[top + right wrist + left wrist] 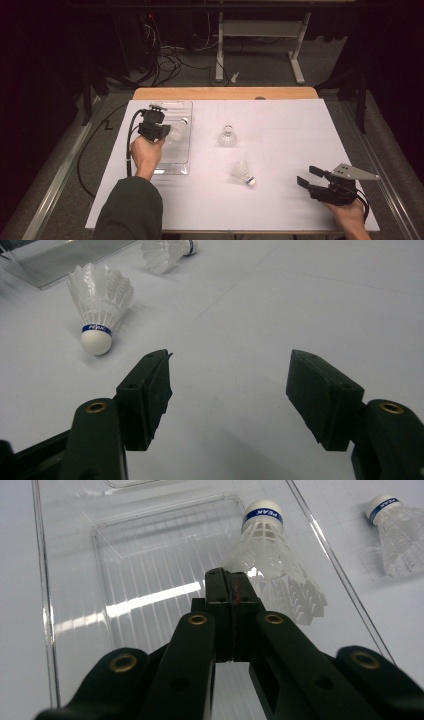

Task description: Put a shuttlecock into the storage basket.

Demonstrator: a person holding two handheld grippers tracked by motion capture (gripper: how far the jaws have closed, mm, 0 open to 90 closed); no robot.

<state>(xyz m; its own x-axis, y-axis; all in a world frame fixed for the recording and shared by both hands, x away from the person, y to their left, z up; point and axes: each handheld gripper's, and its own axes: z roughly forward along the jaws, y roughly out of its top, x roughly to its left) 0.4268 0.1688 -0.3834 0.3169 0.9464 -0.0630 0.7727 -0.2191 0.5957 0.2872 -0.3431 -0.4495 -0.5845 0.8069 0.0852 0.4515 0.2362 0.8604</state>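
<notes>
White paper-covered table (280, 125), dark room behind; shuttlecocks going into a clear tray (186, 107)

Left gripper (231, 587) is clamped tight on the skirt edge of a shuttlecock (267, 555) over the tray; right gripper (230, 390) is wide open, holding nothing; three shuttlecocks total, two on the paper (227, 136) (244, 173); they look feather-light and crushable, so I'd pinch gently at the skirt rim or the cork
</notes>
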